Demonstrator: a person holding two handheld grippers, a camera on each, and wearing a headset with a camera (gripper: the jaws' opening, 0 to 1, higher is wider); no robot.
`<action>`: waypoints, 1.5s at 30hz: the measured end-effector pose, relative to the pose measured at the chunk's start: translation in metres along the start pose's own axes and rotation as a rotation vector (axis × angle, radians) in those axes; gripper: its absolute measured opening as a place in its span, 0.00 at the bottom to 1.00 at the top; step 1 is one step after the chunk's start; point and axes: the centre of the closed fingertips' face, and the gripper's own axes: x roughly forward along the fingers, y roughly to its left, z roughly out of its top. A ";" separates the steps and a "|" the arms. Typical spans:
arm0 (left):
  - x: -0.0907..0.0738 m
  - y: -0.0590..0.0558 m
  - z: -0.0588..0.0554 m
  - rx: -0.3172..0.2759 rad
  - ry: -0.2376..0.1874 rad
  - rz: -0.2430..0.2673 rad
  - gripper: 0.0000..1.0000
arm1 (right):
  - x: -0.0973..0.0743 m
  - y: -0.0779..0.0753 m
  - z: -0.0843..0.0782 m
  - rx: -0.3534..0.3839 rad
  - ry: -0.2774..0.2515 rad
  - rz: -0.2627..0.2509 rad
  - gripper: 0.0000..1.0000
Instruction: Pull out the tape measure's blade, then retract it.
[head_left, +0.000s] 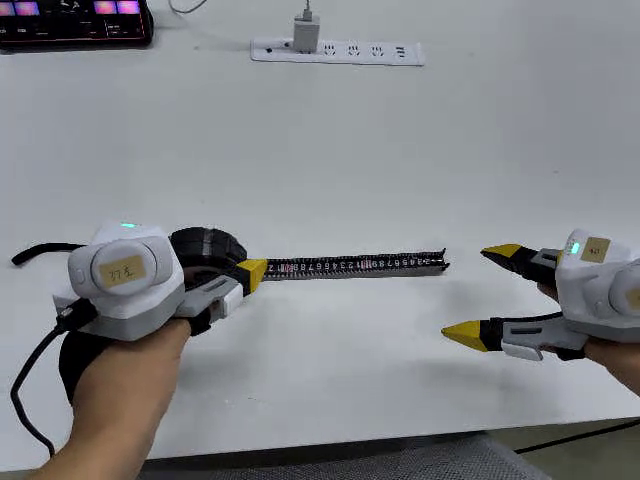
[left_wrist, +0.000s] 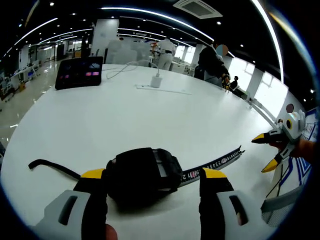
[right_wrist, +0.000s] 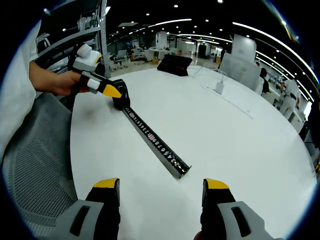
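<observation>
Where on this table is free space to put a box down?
Bare: the wide stretch between the blade and the power strip, and the near band between blade and table edge. Crowded: the left gripper around the tape measure, and the open right gripper by the blade's tip.

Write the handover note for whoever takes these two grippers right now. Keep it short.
Left gripper: open, jaws on either side of the black round tape measure case; no clear clamp on it.
Right gripper: open, empty, just off the free end of the black numbered blade.
Things: the case sits on the white table at the left; the blade lies drawn out flat on the table, pointing toward the right gripper.
Done: blade pulled out.
Left: retract the blade into the case, probably with the case held steady.
</observation>
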 end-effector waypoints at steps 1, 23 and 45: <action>0.001 0.000 0.000 -0.003 -0.001 0.005 0.70 | 0.001 -0.003 0.001 -0.009 0.002 0.000 0.63; 0.006 0.011 -0.002 -0.004 -0.027 0.120 0.62 | 0.022 -0.025 0.004 -0.167 0.074 0.111 0.40; 0.008 0.013 -0.004 -0.007 -0.010 0.110 0.61 | 0.039 -0.030 -0.005 -0.248 0.149 0.205 0.22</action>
